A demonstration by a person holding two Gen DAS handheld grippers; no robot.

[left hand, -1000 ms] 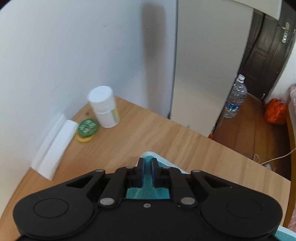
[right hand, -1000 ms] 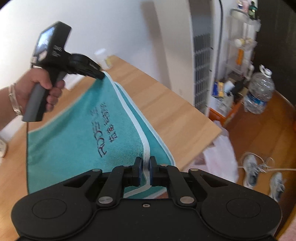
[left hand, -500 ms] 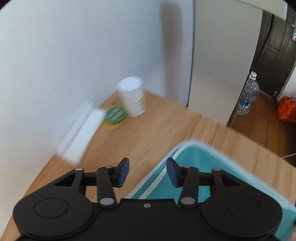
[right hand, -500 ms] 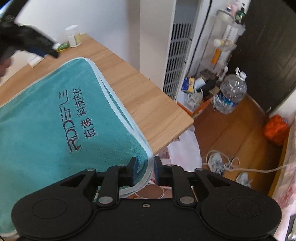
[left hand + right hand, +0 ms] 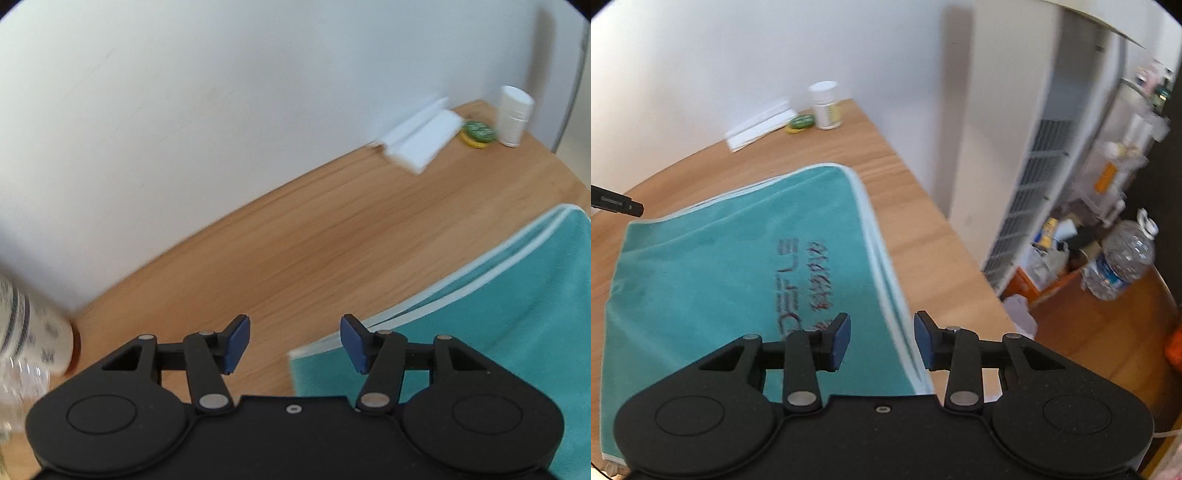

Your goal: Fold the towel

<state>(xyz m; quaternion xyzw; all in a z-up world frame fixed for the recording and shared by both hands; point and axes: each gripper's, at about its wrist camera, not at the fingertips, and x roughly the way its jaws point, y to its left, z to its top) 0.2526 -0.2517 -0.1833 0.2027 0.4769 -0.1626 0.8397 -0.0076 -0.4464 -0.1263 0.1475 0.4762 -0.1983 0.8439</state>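
Towel (image 5: 713,266), dark lettering, blurred, unreadable

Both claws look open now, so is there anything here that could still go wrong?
The folded teal towel has one long edge lying near the wooden table's edge; a careless tug might pull it off. The open left gripper, swinging back, might also bump the patterned cup at the wall.
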